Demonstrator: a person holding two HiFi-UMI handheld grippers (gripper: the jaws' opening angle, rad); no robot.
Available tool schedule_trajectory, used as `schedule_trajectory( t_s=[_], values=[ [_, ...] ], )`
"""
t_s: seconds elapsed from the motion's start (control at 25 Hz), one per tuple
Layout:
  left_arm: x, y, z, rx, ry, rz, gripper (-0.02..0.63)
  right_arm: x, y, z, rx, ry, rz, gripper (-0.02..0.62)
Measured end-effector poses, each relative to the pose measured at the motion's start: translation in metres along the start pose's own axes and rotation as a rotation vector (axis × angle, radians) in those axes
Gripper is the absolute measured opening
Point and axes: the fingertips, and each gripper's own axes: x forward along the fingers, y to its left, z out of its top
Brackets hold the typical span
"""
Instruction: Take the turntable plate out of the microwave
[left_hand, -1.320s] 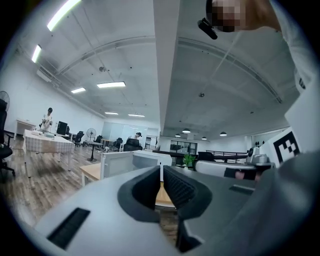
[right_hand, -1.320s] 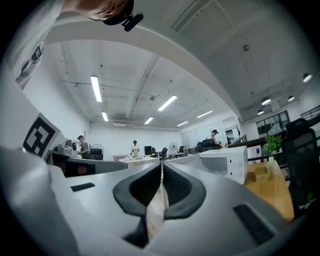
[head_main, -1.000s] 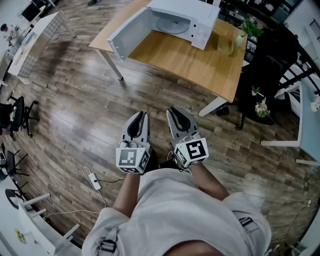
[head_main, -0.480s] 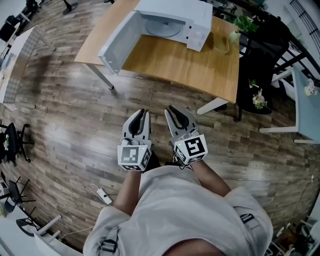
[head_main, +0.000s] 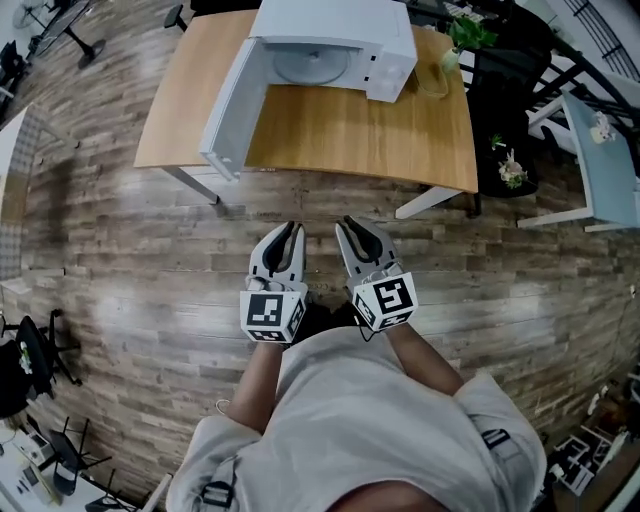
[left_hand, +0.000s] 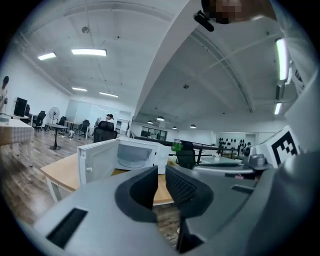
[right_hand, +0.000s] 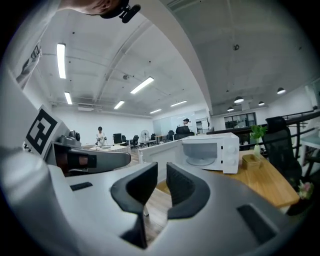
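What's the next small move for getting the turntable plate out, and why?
Probably step closer to the wooden table: both the left tool and right tool are empty and over the floor, short of the microwave, whose door stands open with the turntable plate inside.

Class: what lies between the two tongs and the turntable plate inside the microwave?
Head view: bare plank floor, then bare wooden tabletop, separates the left tongs and right tongs from the turntable plate.

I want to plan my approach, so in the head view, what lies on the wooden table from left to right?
Open microwave door → turntable plate → microwave control panel → small tray → potted plant.
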Motion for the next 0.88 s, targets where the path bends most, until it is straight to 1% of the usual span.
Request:
schedule_trajectory(
  t_s=[0.16, 0.4, 0.52, 0.68, 0.88],
  values=[
    [0.012, 0.013, -0.003, -0.024, 0.016, -0.049, 0.06, 0.005, -0.003, -0.007, 0.009, 0.027, -0.062, 0.06],
    [0.039, 0.02, -0.009, -0.051, 0.036, -0.09, 0.058, 0.017, -0.02, -0.013, 0.025, 0.046, -0.11, 0.06],
    [0.058, 0.025, -0.007, -0.033, 0.043, -0.106, 0.058, 0.032, -0.033, -0.015, 0.038, 0.043, -0.115, 0.06],
    [0.089, 0.037, -0.002, -0.016, 0.063, -0.109, 0.058, 0.059, -0.056, -0.011, 0.055, 0.035, -0.12, 0.06],
    [0.151, 0.047, 0.01, 0.009, 0.088, -0.124, 0.058, 0.098, -0.1, 0.002, 0.09, 0.0, -0.125, 0.06]
  ],
)
